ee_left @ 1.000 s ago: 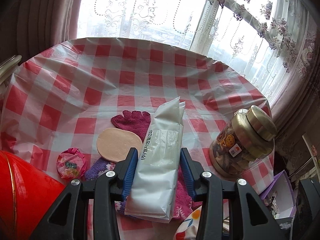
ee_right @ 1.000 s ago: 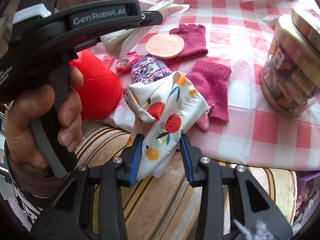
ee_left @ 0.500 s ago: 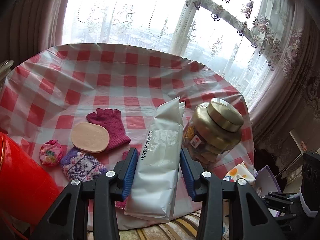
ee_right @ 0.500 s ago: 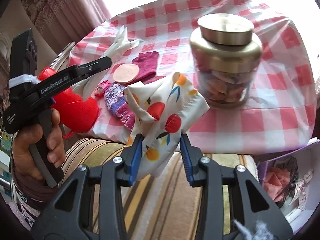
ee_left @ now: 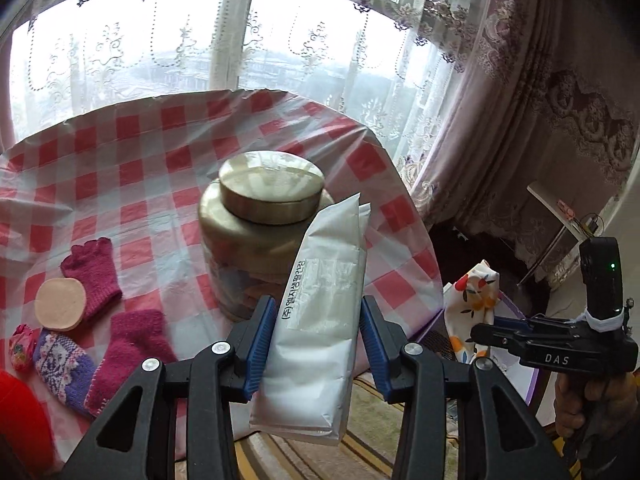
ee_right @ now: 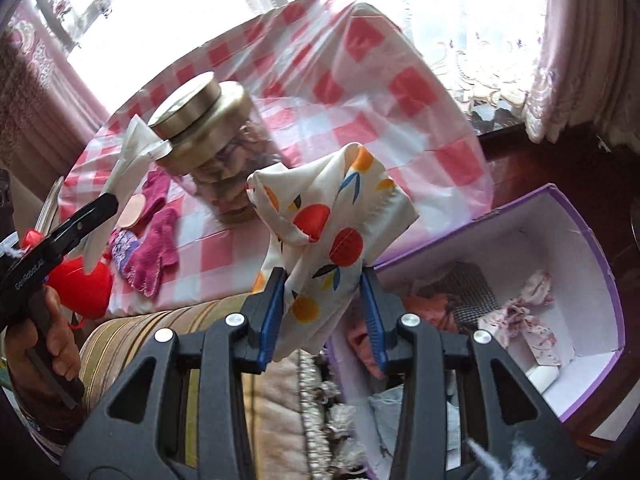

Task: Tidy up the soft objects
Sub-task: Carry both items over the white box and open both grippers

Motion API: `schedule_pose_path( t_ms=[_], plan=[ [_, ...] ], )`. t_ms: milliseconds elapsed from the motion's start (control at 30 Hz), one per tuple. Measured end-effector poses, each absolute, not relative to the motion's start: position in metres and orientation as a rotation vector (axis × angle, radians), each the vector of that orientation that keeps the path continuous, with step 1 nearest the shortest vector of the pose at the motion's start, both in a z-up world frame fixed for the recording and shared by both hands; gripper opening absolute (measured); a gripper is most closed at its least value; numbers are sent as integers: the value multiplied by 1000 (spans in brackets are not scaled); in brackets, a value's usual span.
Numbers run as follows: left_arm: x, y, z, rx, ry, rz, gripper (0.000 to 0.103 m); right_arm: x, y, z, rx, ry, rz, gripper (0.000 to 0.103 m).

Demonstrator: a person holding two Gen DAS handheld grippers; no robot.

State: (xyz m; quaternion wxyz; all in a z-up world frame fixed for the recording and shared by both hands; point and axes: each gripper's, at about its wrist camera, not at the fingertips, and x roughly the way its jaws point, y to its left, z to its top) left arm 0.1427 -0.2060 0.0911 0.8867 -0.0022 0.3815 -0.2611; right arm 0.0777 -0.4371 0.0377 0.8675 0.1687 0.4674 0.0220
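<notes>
Clamped in the left gripper (ee_left: 316,344): a white, flat, creased packet (ee_left: 320,312) with printed Korean lettering, upright near the table's edge.

Pinched in the right gripper (ee_right: 322,314): a crumpled white fruit-print cloth (ee_right: 324,224), above a purple-edged box (ee_right: 576,216) of fabrics; beyond, maroon gloves (ee_left: 132,344) and a gold-lidded jar (ee_left: 256,216) on the red-checked tablecloth (ee_left: 152,160).

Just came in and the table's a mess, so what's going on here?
A person is tidying soft things with a handheld gripper in each hand. The left gripper is shut on a white packet; the right gripper is shut on a fruit-print cloth, beside an open purple box already holding fabrics. Gloves, a round pad and a lidded jar remain on the checked table.
</notes>
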Motion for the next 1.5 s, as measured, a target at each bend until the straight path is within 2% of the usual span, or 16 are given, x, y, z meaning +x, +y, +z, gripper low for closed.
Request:
schedule_pose_path(
  t_ms=[667,767,833,1100,1500],
  plan=[
    [121,-335,66,225,866,-759,44,65,-559,15,472,923,-194,42],
    [120,-343,61,238,879,-767,44,66,-572,13,489,909,-215,46],
    [117,-348,59,246,885,-770,44,67,-582,10,509,898,-230,58],
    [103,-378,48,309,919,-829,44,52,-614,0,554,907,-281,60],
    [68,-467,46,346,961,-999,44,4,-654,34,540,809,-397,64]
  ],
)
